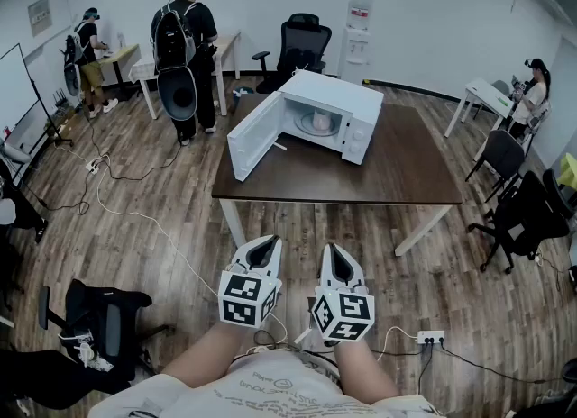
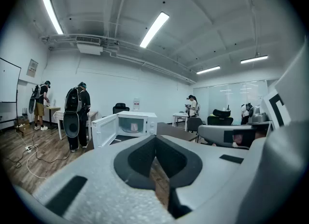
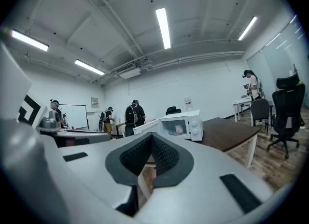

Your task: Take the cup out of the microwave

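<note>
A white microwave (image 1: 359,101) stands on the dark brown table (image 1: 361,173), its door (image 1: 255,135) swung wide open to the left. Inside it sits a pale cup (image 1: 317,122), which also shows small in the left gripper view as the cup (image 2: 132,126) and in the right gripper view as the cup (image 3: 178,128). My left gripper (image 1: 268,244) and right gripper (image 1: 331,251) hang side by side close to my body, well short of the table's near edge. Both are shut with nothing between the jaws. The microwave (image 2: 145,121) lies far ahead of them.
Two people (image 1: 185,47) stand at desks at the back left, another person (image 1: 532,92) at the far right. Office chairs (image 1: 523,213) stand to the right, and one chair (image 1: 104,317) at my left. Cables and a power strip (image 1: 430,338) lie on the wood floor. A water dispenser (image 1: 358,38) stands by the back wall.
</note>
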The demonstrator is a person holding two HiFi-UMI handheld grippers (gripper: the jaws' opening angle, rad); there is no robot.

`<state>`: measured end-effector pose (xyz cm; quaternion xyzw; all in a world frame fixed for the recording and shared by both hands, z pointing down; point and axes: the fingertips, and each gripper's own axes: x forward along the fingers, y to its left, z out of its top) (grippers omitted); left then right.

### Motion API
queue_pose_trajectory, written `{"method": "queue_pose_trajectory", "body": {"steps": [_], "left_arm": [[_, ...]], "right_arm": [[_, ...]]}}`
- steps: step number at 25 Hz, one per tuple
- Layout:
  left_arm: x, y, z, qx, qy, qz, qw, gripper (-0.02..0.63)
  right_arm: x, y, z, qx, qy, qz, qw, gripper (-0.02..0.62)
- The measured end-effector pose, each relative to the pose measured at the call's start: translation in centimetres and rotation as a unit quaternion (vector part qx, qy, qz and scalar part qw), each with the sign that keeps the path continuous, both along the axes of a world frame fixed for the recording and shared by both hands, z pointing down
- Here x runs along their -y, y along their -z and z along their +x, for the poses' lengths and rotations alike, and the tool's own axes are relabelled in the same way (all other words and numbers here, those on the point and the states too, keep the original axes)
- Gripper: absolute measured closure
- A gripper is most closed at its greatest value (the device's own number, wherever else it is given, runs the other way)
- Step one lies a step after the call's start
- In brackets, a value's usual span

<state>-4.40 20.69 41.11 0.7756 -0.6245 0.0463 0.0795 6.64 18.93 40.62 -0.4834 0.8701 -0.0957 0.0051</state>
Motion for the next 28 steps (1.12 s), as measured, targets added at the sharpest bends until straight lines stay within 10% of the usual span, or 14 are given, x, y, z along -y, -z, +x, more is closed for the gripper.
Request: {"method": "queue_pose_trajectory", "body": {"steps": [28], "left_arm": [[-1.5, -1.8, -8.3, -0.006, 0.022, 0.001, 0.9997, 0.594]], "right_arm": [[-2.8, -0.4, -8.7, -0.033, 0.014, 0.041, 0.999, 0.58]]}}
